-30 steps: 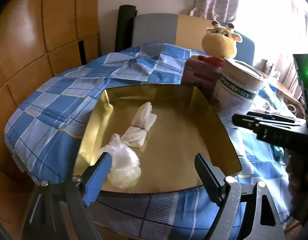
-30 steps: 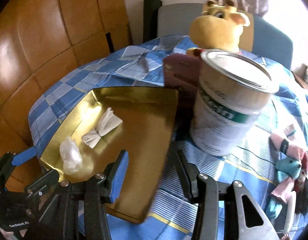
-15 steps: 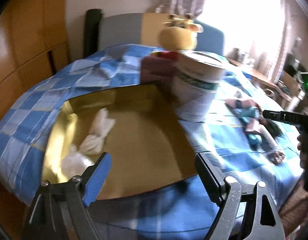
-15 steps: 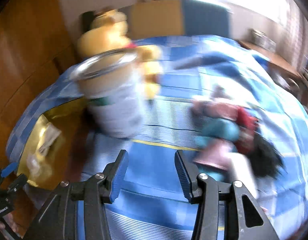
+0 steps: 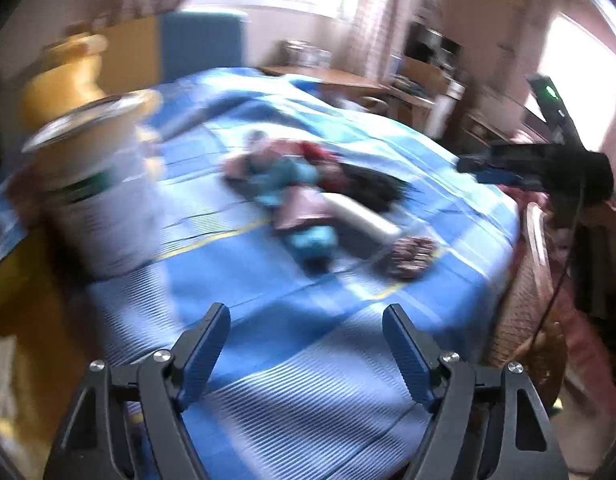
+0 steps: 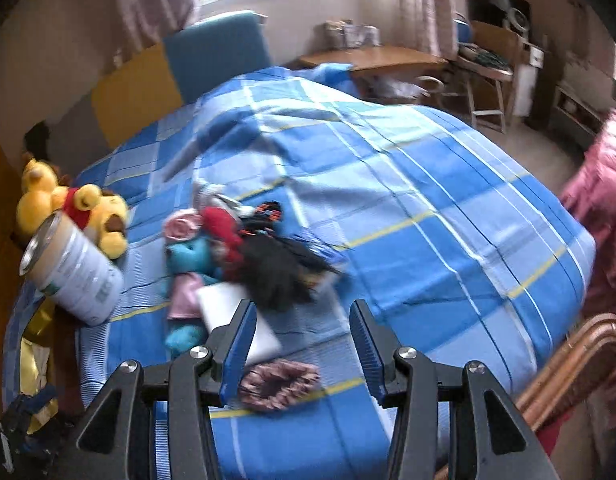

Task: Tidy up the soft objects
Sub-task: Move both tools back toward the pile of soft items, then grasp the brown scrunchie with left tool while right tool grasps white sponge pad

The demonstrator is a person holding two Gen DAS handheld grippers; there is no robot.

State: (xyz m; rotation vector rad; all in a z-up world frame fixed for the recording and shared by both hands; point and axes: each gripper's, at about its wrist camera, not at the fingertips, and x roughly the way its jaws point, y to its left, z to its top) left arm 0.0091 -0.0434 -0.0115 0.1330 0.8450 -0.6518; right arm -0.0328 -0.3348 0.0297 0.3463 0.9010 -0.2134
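A heap of soft toys lies on the blue checked cloth: a teal and pink doll (image 6: 186, 268) (image 5: 304, 208), a red piece (image 6: 222, 226), black hair (image 6: 274, 270), a white flat object (image 6: 232, 312) and a pink scrunchie (image 6: 282, 384) (image 5: 409, 254). A yellow plush bear (image 6: 74, 210) lies behind the tin. My right gripper (image 6: 302, 344) is open and empty just right of the heap, above the scrunchie. My left gripper (image 5: 306, 344) is open and empty over bare cloth, nearer than the heap. The left view is blurred.
A white protein tin (image 6: 72, 276) (image 5: 92, 196) stands at the left. The gold tray (image 6: 36, 344) shows at the left edge. A wicker chair (image 6: 567, 364) with pink fabric stands at the right. A wooden table (image 6: 371, 58) and chairs are beyond the bed.
Both grippers have swung right, from the gold tray to the heap of soft toys. The tray and tin slid to the left of both views. Both stay open and empty.
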